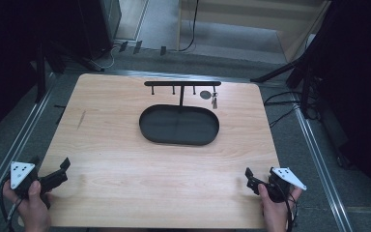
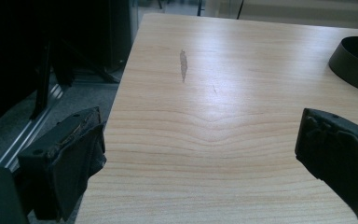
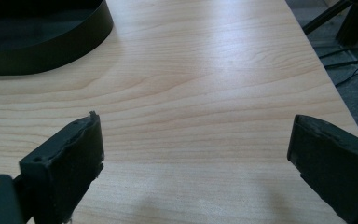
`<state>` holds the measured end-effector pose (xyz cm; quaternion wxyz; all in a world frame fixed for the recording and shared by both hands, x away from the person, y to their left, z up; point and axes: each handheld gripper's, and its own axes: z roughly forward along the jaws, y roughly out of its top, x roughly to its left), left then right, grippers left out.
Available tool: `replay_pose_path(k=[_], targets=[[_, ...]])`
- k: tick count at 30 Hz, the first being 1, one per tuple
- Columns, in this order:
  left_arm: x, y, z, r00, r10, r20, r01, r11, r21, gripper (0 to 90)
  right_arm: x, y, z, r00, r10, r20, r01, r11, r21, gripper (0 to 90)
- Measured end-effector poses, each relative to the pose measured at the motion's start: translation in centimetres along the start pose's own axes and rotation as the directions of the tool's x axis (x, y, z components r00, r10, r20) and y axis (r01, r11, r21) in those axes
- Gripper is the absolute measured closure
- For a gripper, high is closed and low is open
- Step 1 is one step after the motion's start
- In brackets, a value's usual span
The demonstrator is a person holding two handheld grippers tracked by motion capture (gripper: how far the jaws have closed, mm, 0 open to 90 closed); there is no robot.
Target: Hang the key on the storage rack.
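Nothing is looking started: both claws, left claw (image 1: 60, 170) and right claw (image 1: 252, 180), are sitting spread and empty at the bench's (image 1: 125, 145) near corners, the black tray (image 1: 179, 124) lying empty.

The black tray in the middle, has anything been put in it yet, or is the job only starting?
It looks like the start. The black tray lies empty, and a key with a round tag hangs from the rack behind it. In hand: nothing, the left gripper and right gripper rest open near the table's front corners. What's left isn't clear.
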<state>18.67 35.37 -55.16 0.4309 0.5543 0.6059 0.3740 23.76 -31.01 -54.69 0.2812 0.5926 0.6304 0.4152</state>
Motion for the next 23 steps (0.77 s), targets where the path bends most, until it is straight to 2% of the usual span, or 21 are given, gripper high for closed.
replay_pose_path(k=[3,5,8,12,18,23], targets=[[0.01,0.02,0.05,1.0,-0.002,0.003,0.002,1.0,0.004,1.7,0.19,-0.07,-0.09,0.9999,0.0,0.013,0.0,1.0,-0.004,9.1],[-0.06,0.03,0.09,1.0,0.005,0.005,-0.005,1.0,0.008,1.7,0.24,0.01,0.15,0.9996,0.005,0.029,-0.006,1.0,0.025,11.1],[-0.07,0.08,0.2,0.9999,0.008,0.015,-0.008,0.9998,0.019,1.7,0.24,0.06,0.3,0.9992,0.007,0.038,-0.009,0.999,0.038,12.4],[0.04,0.09,0.2,0.9999,0.001,0.014,-0.001,0.9997,0.023,1.7,0.22,0.07,0.34,0.9992,0.006,0.039,-0.007,0.999,0.043,12.6],[-0.23,0.09,0.22,0.9997,0.026,0.002,-0.026,0.9994,0.025,1.7,0.14,0.12,0.53,0.9995,0.013,0.027,-0.015,0.998,0.067,12.7],[-0.23,0.09,0.23,0.9997,0.026,0.002,-0.026,0.9993,0.026,1.7,0.13,0.16,0.59,0.9997,0.015,0.02,-0.016,0.997,0.078,12.7]])
